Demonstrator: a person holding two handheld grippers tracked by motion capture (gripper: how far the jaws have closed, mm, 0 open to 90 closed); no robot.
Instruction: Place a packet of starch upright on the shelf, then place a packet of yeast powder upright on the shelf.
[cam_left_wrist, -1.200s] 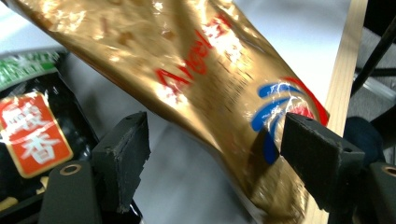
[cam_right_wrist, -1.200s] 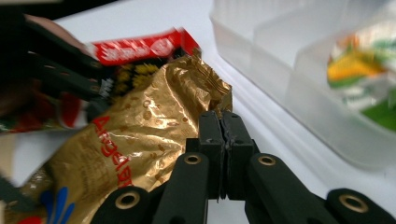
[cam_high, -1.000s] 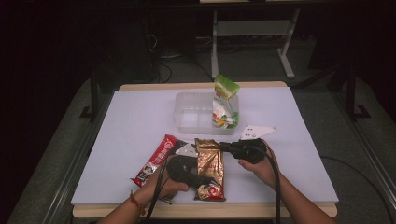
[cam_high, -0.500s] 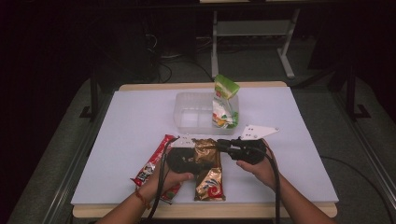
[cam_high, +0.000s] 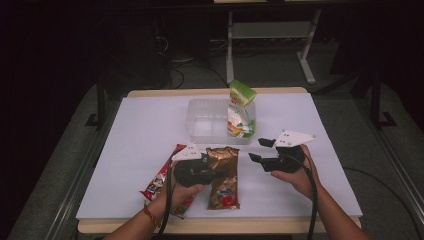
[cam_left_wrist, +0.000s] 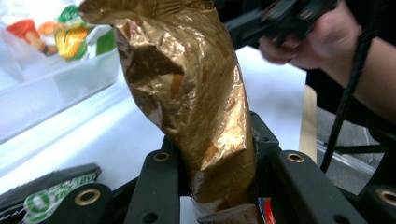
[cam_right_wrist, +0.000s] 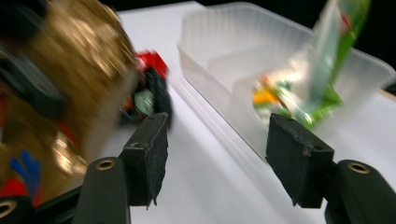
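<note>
Counter (cam_high: 150, 125): white-topped with a pale wooden edge, carrying every item listed here. Clear plastic tub (cam_high: 207, 120): sitting toward the far middle of the counter, divided into compartments, its near wall showing close up in the right gripper view (cam_right_wrist: 219, 70). Green snack pouch (cam_high: 240, 112): standing upright and leaning slightly in the tub's right-hand compartment, its top rising above the rim. Gold foil packet (cam_high: 222, 175): lying lengthwise on the counter just in front of the tub, between the two hands, with red and blue print at its near end; in the left gripper view (cam_left_wrist: 196, 107) its crinkled upper part is rising between the black jaws. Red snack bar (cam_high: 162, 177): lying at a slant on the counter just left of the gold foil packet, partly under the person's left hand. Left gripper (cam_high: 202, 167): resting low on the counter against the left side of the gold foil packet; its jaws have just been closing and are pressing on the packet from both sides, so it is gripping the packet. Right gripper (cam_high: 260, 150): hovering just right of the packet and clear of it, pointing left toward it; its jaws have just been opening and are standing apart with nothing between them, the pads (cam_right_wrist: 152, 154) framing bare counter and the tub wall.
</note>
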